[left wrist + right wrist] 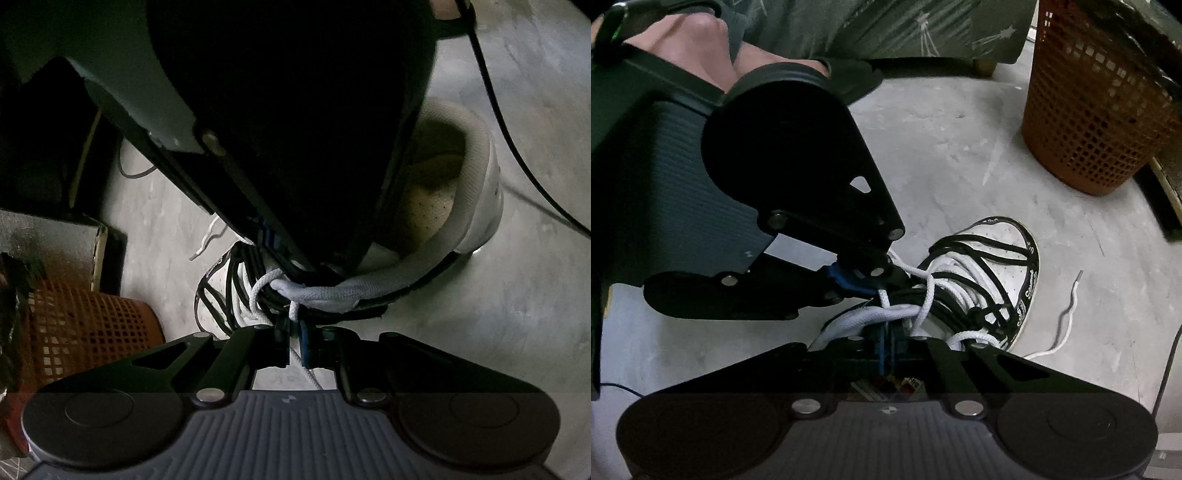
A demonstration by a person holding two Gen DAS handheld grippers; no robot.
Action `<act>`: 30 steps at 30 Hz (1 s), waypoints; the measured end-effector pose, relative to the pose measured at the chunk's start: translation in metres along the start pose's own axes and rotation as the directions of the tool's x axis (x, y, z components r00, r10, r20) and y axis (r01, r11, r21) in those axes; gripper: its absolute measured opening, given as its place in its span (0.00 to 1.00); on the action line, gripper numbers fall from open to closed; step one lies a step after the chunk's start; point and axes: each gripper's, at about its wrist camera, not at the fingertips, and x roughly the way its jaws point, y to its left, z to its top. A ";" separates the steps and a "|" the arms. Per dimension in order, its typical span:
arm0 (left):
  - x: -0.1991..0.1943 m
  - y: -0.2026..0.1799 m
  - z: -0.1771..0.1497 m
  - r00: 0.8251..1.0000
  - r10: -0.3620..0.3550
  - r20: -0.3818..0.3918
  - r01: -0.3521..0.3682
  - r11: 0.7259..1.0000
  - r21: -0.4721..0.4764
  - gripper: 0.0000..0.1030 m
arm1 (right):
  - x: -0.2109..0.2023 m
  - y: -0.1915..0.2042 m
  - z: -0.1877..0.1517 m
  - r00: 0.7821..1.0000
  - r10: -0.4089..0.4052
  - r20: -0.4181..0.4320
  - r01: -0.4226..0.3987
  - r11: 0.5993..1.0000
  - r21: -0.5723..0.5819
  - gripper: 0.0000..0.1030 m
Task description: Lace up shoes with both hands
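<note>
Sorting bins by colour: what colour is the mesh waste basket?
Orange-brown mesh plastic waste basket; the right wrist view shows it best.

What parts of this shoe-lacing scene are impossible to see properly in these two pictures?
- Left wrist view: the front of the shoe is hidden behind the dark body of the right tongs.
- Right wrist view: the heel is cut off behind the right tongs' own body; the left tongs cover part of the white lace.
- Right wrist view: the lettering on the sole is too small to read.

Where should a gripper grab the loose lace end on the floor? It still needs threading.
Grip the loose lace end just behind its stiff grey tip, coming straight down from above. It lies flat and wavy on the bare floor beside the shoe, with nothing around it.
</note>
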 end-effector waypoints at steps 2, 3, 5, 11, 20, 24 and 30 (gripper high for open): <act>-0.003 0.001 0.003 1.000 0.000 -0.001 0.000 1.000 -0.011 0.08 | 0.000 -0.001 -0.001 1.000 0.000 -0.001 0.000 1.000 0.026 0.04; -0.003 0.002 0.004 1.000 0.004 -0.003 -0.004 1.000 -0.018 0.12 | 0.000 -0.002 -0.001 1.000 0.002 -0.004 -0.001 0.999 0.045 0.04; -0.004 0.003 0.006 1.000 0.026 -0.016 -0.027 0.999 -0.026 0.34 | 0.000 -0.002 -0.001 1.000 -0.001 -0.007 0.002 0.998 0.055 0.04; -0.014 0.013 0.001 0.997 0.034 -0.065 -0.045 0.984 -0.172 0.50 | -0.003 -0.001 -0.003 0.999 -0.022 -0.029 0.025 0.995 0.093 0.03; -0.030 0.071 -0.026 0.979 -0.168 0.113 0.194 0.616 -0.764 0.32 | -0.009 -0.004 -0.005 1.000 -0.007 -0.025 0.011 0.985 0.174 0.03; -0.026 0.087 -0.040 0.958 -0.187 0.219 0.278 0.404 -0.872 0.28 | -0.011 -0.006 -0.006 1.000 0.006 -0.017 -0.003 0.981 0.193 0.03; -0.011 0.094 -0.061 0.915 -0.233 0.331 0.366 0.130 -0.921 0.25 | -0.016 -0.005 -0.009 1.000 0.004 -0.006 -0.003 0.977 0.211 0.03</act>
